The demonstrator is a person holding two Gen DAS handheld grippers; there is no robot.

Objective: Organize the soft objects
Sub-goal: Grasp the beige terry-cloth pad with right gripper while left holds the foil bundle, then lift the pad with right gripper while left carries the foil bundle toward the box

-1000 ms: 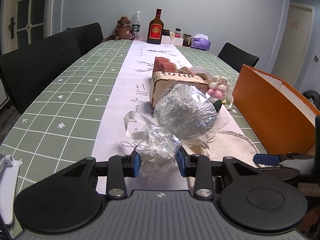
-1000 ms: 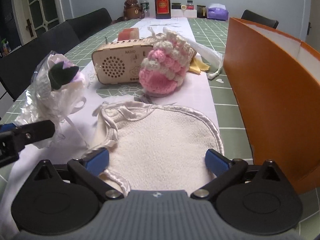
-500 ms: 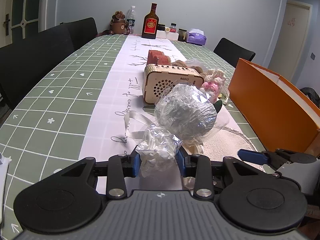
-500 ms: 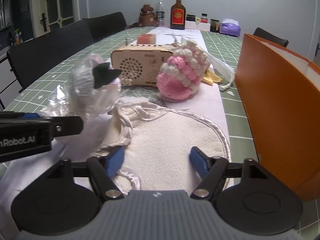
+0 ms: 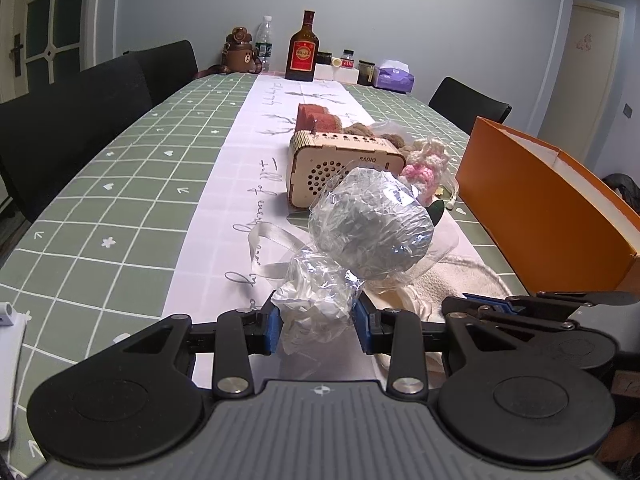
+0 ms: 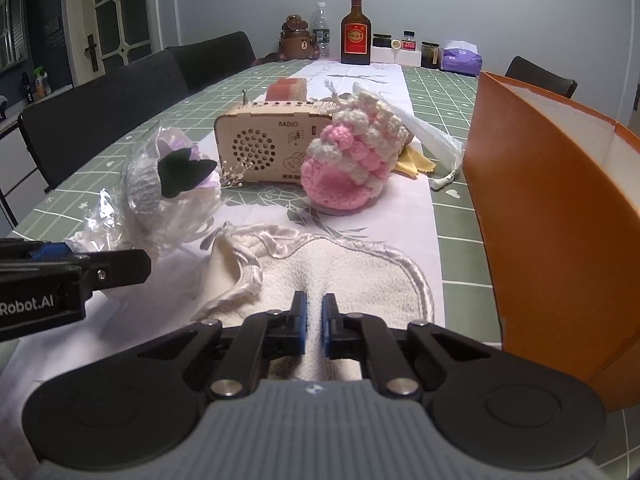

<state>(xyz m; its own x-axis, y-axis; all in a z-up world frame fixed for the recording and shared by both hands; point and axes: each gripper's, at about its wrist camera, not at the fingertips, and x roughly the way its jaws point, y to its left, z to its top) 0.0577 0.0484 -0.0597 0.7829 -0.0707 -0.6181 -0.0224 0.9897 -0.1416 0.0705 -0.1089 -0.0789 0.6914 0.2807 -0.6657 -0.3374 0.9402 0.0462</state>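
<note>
Pinching — right claw [image 6: 314, 322], tilted down, on cream cloth [image 6: 352, 276].

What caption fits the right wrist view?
Right gripper pinching the cream terry-cloth bib beside the tall orange cardboard box.

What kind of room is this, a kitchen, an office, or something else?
Most likely a home dining room: a long table under a green checked cloth, dark chairs along its side, and a liquor bottle, a water bottle and jars at the far end.
</note>
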